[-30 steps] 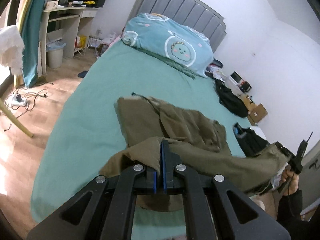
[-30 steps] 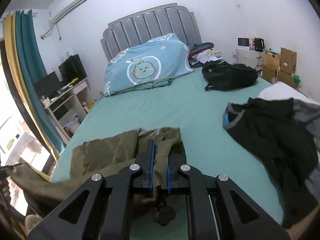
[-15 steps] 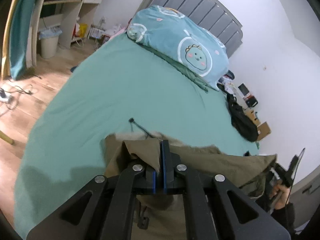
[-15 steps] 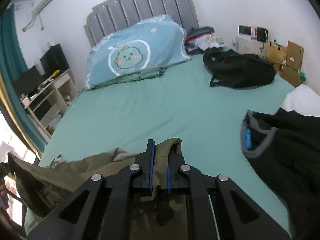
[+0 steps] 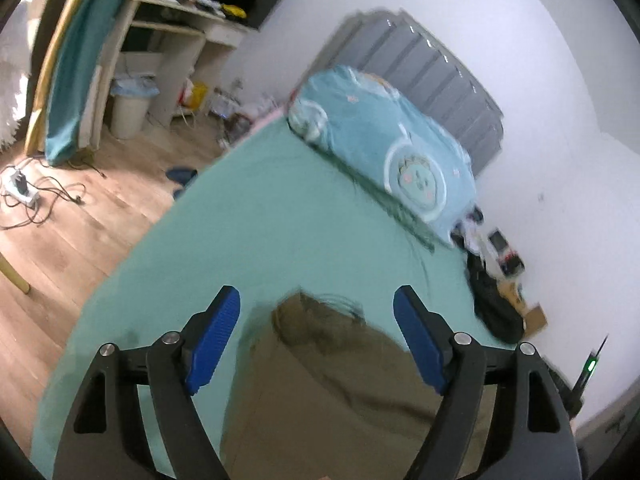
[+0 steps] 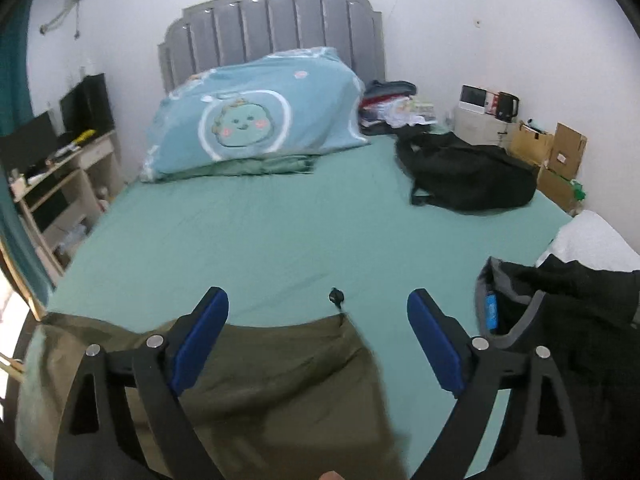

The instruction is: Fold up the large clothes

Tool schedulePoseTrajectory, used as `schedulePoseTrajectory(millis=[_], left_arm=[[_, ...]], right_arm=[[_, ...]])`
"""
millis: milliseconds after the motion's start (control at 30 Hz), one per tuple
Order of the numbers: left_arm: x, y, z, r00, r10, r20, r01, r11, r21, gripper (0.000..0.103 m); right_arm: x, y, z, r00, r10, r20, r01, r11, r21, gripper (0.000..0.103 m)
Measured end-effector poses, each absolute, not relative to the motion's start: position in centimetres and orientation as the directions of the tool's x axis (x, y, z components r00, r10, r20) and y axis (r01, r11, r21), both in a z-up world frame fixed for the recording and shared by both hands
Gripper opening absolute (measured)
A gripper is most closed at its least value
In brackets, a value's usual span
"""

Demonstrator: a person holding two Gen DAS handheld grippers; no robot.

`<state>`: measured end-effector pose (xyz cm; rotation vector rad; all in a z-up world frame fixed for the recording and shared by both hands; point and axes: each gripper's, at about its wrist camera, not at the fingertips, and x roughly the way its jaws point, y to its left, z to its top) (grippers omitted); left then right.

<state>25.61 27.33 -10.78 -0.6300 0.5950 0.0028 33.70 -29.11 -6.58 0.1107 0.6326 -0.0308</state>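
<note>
Both grippers, clamped on olive cloth a second ago, now stand wide and their jaws are opening, with nothing pinched; the olive garment (image 5: 328, 380) that hung between them has dropped flat onto the near end of the bed (image 5: 256, 240).

On the left, the left gripper (image 5: 316, 340) hovers over the garment's left portion. Its blue pads (image 5: 214, 340) are spread well apart and touch no fabric; the cloth's far corner sits between them, slightly beyond the tips, blurred by motion. On the right, the right gripper (image 6: 318, 340) is equally spread above the garment's (image 6: 256, 380) right portion. There the far hem runs left to right just beside the fingertips, and a drawcord toggle (image 6: 336, 296) lies on the green sheet just past that hem.

Judged from both views, the garment stretches sideways across the bed's near end, its long axis running left to right, parallel to the headboard (image 6: 272, 32), with one straight edge facing the pillow (image 6: 256, 120). It lies below and toward the person from both sets of fingers, each hand about equally close to its own end. Any further fold would likely call for lowering onto an edge and carrying it across. A black jacket (image 6: 568, 320) rests well to the right, apart from the olive cloth, and a black backpack (image 6: 468, 176) sits far right.
</note>
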Motion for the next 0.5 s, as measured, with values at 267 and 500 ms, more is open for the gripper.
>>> schedulePoseTrajectory(millis=[267,500], left_arm=[[27.2,22.4,-18.0,0.671,-0.245,-0.700,-0.119,0.896,-0.428,0.082],[30.6,22.0,-19.7,0.628,-0.197,-0.753,-0.027,0.961,-0.274,0.082]], right_arm=[[31.2,-16.0,-10.7,0.637,0.198,-0.745,-0.282,0.959,0.013,0.090],[35.9,-11.3,-17.1,0.475,0.163,-0.865,-0.323,0.947,0.001,0.090]])
